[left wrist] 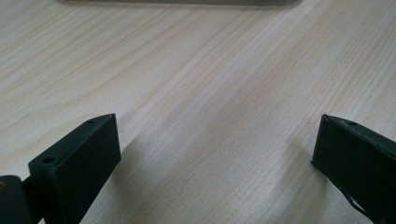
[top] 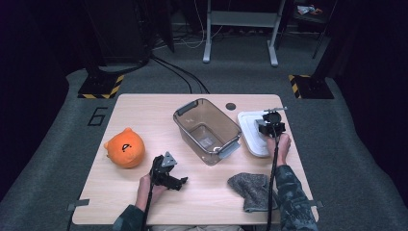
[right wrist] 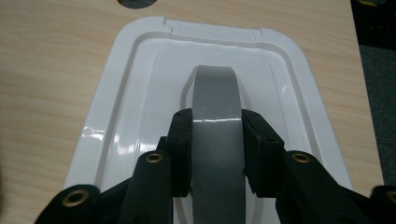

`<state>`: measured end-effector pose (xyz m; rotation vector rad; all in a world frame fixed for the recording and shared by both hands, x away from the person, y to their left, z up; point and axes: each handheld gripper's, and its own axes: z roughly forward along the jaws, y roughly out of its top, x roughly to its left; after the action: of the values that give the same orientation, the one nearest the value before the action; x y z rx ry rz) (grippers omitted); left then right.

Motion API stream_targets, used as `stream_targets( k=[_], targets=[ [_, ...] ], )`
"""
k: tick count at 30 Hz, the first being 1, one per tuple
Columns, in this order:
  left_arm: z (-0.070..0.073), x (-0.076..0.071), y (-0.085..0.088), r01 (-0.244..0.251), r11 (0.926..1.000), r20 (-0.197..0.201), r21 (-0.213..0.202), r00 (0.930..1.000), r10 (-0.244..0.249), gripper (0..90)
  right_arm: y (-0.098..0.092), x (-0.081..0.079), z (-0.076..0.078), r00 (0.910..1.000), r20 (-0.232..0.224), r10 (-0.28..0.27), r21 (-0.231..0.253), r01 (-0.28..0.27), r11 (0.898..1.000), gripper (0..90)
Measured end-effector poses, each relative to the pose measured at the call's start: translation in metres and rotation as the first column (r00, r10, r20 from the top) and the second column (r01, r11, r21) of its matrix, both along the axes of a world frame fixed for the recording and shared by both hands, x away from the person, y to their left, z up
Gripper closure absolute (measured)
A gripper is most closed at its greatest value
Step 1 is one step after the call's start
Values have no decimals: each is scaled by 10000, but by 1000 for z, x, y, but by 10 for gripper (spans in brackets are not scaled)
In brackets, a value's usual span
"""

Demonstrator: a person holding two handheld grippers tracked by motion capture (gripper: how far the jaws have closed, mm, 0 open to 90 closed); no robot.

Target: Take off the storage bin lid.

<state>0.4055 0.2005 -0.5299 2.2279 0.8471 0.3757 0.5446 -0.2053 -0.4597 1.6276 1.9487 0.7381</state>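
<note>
A white plastic lid [top: 249,131] lies flat on the table at the right, with a grey arched handle [right wrist: 215,93] along its middle. My right gripper [right wrist: 217,135] points down over the lid, and its jaws are shut on the handle, one pad on each side. In the high view the right gripper [top: 270,126] stands over the lid's middle. My left gripper [top: 179,182] rests low at the near left of the table. Its jaws are wide open with only bare wood between the fingers [left wrist: 84,158].
A clear plastic bin [top: 207,130] with grey latches stands empty at the table's middle, left of the lid. An orange plush toy [top: 125,147] sits at the left. A grey cloth [top: 250,190] lies near the front right edge. The wooden table [top: 144,110] has a round hole [top: 231,106].
</note>
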Motion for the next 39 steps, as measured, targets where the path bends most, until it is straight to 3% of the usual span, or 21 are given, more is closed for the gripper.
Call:
stream_targets(
  k=[8,15,17,19,20,24,28,30,32,39],
  targets=[
    [0,0,0,13,10000,10,5,10000,-13,4,1,6,-11,9995,-273,-134,116,137,9998,659],
    [0,0,0,15,10000,27,35,10000,-15,4,1,11,-17,9985,-543,79,159,-70,9998,643],
    [0,0,0,5,10000,-2,-1,10000,-5,4,1,10,-16,9983,-579,71,300,-53,9995,597],
    [0,0,0,13,10000,6,11,10000,-13,4,-2,7,-11,9983,-539,203,500,-176,9986,484],
    [0,0,0,13,10000,6,11,10000,-13,4,-2,7,-11,9983,-539,203,500,-176,9986,484],
    [0,0,0,12,10000,8,6,10000,-12,4,-7,-6,1,9980,-434,465,890,-425,9951,318],
    [0,0,0,10,10000,8,6,10000,-10,4,-10,-15,7,9968,-223,764,980,-739,9924,245],
    [0,0,0,14,10000,29,25,10000,-14,4,-13,-26,14,9948,-49,1020,1193,-1007,9877,188],
    [0,0,0,10,10000,11,2,10000,-10,4,-15,-35,18,9938,115,1109,1114,-1115,9875,140],
    [0,0,0,-34,10000,5,-53,10000,34,4,-23,-59,22,9879,420,1493,1120,-1532,9818,122]
  ],
)
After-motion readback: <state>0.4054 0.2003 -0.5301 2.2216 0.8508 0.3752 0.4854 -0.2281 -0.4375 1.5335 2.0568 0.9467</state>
